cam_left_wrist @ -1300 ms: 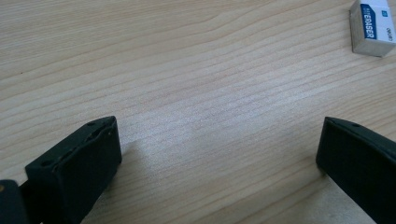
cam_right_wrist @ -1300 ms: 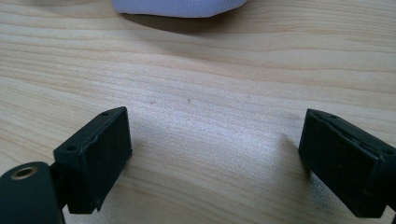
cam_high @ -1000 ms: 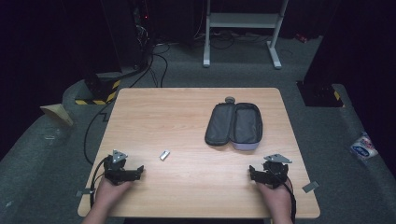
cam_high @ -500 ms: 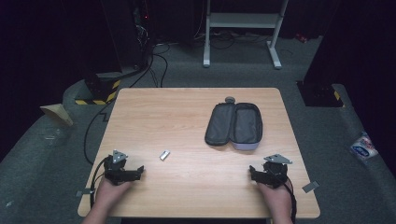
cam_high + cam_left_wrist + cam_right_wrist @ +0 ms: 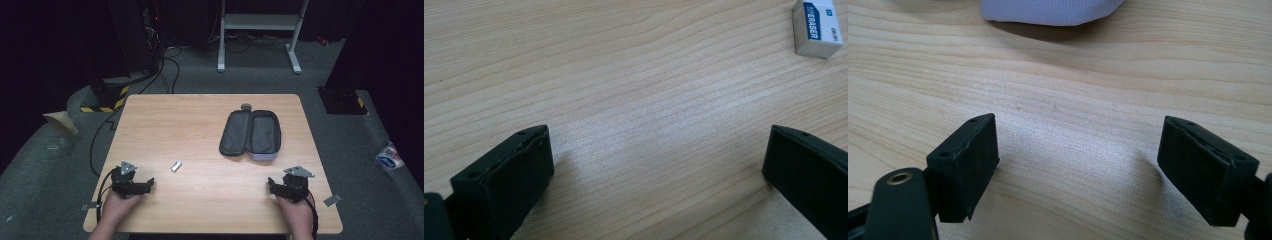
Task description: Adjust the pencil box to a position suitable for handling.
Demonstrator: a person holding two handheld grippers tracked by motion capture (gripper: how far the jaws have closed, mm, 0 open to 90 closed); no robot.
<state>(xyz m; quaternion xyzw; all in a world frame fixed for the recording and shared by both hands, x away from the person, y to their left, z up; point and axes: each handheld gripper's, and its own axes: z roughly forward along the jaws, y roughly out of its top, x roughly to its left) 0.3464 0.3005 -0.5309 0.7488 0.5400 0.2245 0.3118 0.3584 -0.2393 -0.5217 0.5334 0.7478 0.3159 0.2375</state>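
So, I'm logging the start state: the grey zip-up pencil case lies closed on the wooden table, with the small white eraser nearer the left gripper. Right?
Not quite: the grey zip-up pencil case lies open, both halves spread flat, as the high view shows. The small white eraser is indeed nearer the left gripper.

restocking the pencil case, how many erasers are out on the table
1. The eraser lies on the table just right of the left gripper, left of the open pencil case. More could be hidden inside the case.
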